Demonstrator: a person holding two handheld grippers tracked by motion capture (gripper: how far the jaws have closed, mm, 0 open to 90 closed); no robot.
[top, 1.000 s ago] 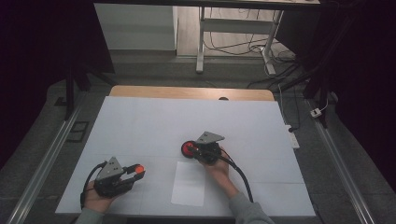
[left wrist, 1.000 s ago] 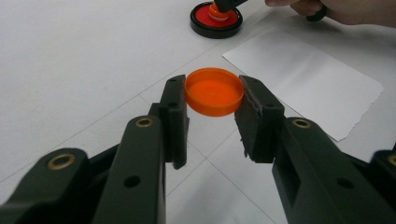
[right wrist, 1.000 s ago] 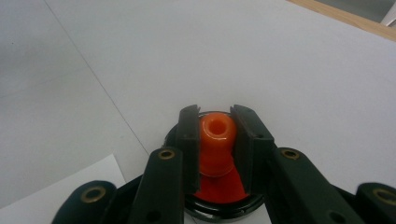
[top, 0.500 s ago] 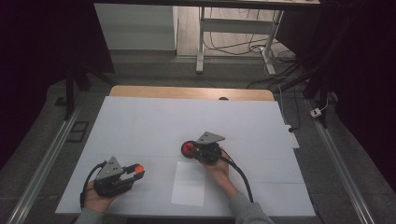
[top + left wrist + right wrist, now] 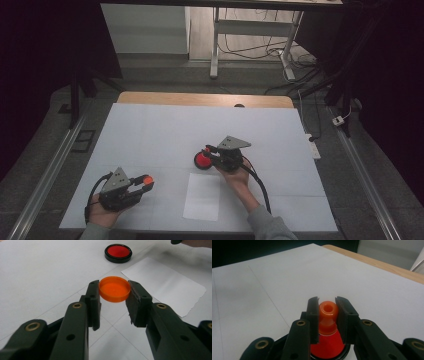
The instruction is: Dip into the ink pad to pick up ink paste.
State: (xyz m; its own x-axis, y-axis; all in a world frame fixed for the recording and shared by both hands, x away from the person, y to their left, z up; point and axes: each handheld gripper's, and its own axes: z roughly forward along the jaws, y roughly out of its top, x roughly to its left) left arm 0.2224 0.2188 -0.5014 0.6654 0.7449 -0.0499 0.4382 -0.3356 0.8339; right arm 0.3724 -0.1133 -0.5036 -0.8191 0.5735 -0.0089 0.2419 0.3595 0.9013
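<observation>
on the table, left gripper (image 5: 113, 302) clamps an orange cap (image 5: 114, 289).

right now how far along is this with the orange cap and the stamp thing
Done: the orange cap is off, clamped in the left gripper. In hand: the right gripper grips the orange knob above the red round pad in its black rim. Left: nothing yet marks the white paper sheet.

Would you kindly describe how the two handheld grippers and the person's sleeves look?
Both the left gripper and the right gripper are black, each topped by a grey three-cornered plate, with brass-coloured pivot pins on flat black fingers. A black cable trails from the right one. The sleeve is grey.
</observation>
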